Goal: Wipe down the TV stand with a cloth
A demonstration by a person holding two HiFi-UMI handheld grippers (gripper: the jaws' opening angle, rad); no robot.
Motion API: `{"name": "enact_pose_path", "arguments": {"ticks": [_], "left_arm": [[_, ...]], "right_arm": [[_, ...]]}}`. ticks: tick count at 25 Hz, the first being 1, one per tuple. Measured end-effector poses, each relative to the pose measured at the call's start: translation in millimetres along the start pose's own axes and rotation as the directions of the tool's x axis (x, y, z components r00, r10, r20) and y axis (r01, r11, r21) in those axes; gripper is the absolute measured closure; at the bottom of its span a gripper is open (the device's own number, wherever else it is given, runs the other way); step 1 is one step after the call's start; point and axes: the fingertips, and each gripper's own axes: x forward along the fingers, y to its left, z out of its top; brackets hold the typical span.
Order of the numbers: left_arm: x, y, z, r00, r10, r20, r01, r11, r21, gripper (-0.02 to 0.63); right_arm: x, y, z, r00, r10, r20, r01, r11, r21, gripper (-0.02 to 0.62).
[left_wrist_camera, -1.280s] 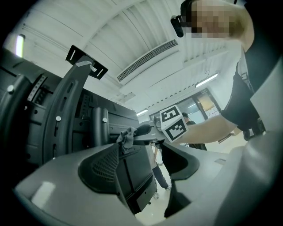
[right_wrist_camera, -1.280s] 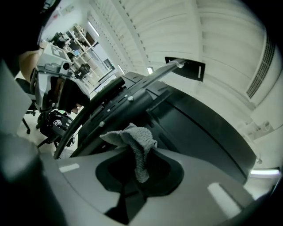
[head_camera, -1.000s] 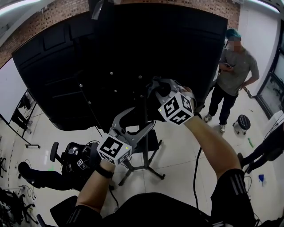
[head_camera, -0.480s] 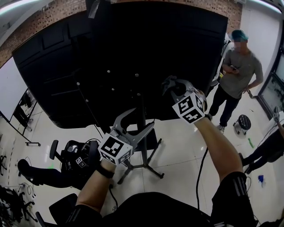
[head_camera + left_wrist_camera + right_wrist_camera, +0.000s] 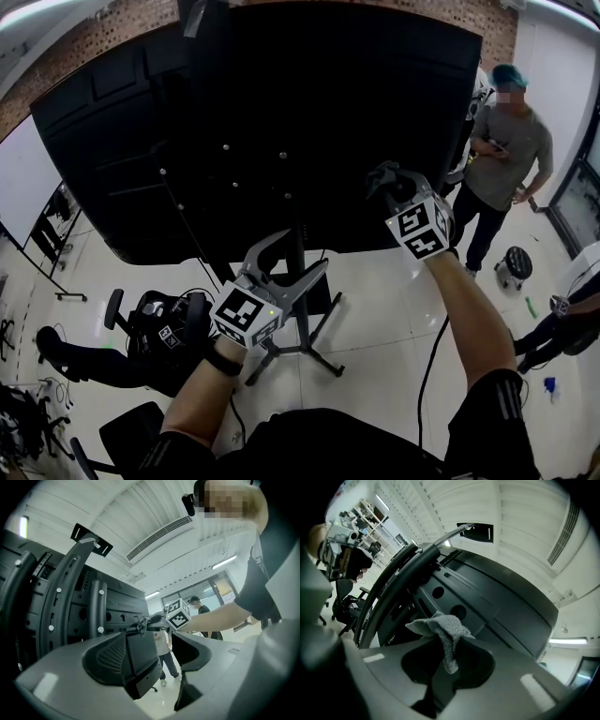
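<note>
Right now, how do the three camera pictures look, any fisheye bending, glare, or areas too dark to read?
Head view: strong fisheye curve; the large black TV back panel reads almost featureless. Left gripper view: dark vignetted corners, bright ceiling. Right gripper view: the small grey knitted cloth is sharp, corners black.

Grey left gripper (image 5: 298, 253), striped black sleeve (image 5: 497, 403)

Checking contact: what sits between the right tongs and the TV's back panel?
A grey cloth, pinched by the right tongs, shown in the right gripper view.
</note>
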Motion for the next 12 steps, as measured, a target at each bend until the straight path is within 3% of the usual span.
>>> {"name": "enact_pose_path", "arguments": {"ticks": [8,12], "left_arm": [[-24,10,2,0.998,0.058,-0.011,-0.057,0.998,0.012,0.282],[-46,14,4,0.997,0.083,-0.011,-0.082,0.996,0.019,0.282]], "right_arm": [[-24,26,62,0.984,0.046,0.170,-0.049,0.999,0.017,0.537],[-30,54,89,0.975,0.084,0.206,-0.084,0.996,-0.009,0.537]]}}
